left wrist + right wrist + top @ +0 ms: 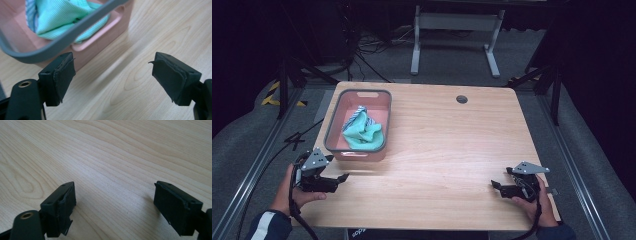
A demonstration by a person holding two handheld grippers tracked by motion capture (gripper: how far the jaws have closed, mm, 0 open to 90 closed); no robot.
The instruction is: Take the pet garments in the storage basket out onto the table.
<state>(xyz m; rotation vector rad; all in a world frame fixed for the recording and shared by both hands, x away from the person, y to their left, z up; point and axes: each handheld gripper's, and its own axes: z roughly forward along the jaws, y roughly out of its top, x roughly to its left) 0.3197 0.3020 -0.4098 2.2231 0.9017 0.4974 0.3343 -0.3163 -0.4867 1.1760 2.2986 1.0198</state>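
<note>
While a crumpled mint-green cloth (363, 130) lies in the pink plastic bin (384, 104), both grippers wait apart.
Left gripper (343, 177) and right gripper (494, 184), lower frame corners, jaws wide, empty; cloth ungrasped.

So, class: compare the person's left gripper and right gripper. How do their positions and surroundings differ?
The left gripper sits close to the pink plastic bin with a grey rim, which holds a crumpled teal cloth; the right gripper has bare light wooden table ahead. Left points towards the table's right, right towards its left. Both are open and hold nothing.

one pink bin (382, 102), one teal cloth (363, 131), two grippers
</note>
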